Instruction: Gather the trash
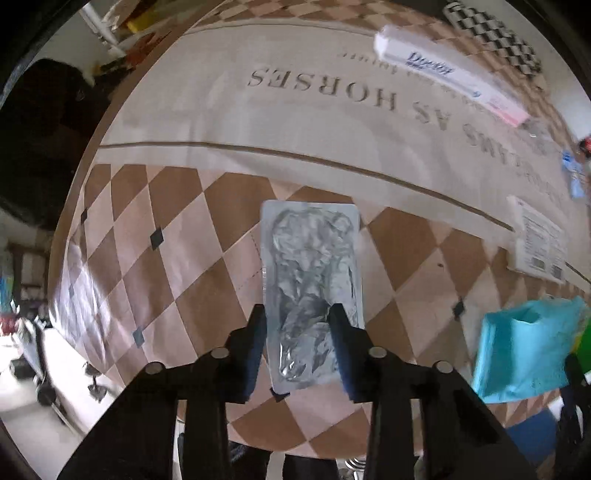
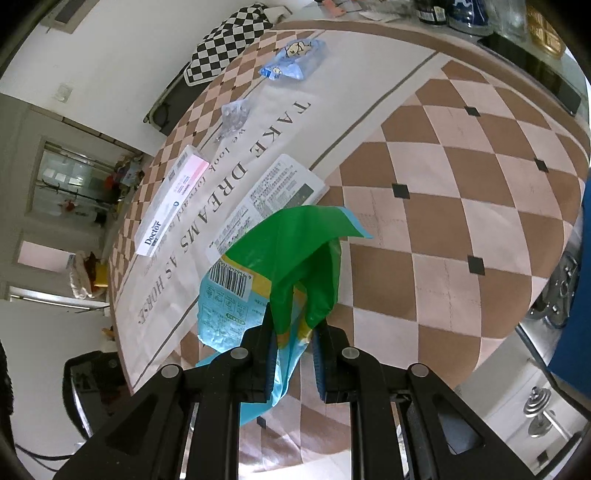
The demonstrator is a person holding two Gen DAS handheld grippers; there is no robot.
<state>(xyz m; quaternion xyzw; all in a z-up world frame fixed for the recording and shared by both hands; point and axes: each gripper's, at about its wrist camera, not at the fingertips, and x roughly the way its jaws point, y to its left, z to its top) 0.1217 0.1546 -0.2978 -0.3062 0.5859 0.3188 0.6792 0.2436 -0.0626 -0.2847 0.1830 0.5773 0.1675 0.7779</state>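
Observation:
A flat silver blister pack (image 1: 310,280) hangs over the table with my left gripper (image 1: 298,314) shut on its lower part, one pad against each long edge. My right gripper (image 2: 295,325) is shut on a crumpled green and light-blue plastic bag (image 2: 295,251) with a barcode, held above the tablecloth. That bag also shows as a teal shape (image 1: 524,350) at the right of the left wrist view. Still lying on the cloth are a white "Doctor" toothpaste box (image 2: 170,206), a white printed carton (image 2: 273,199), a scrap of clear plastic (image 2: 234,114) and a blue wrapper (image 2: 295,59).
The round table wears a brown and pink diamond-check cloth (image 1: 166,221) with a lettered cream band. A black-and-white checkered cushion (image 2: 229,40) sits past the far edge. Jars and dark containers (image 2: 469,14) crowd the back rim. A dumbbell (image 2: 539,410) lies on the floor.

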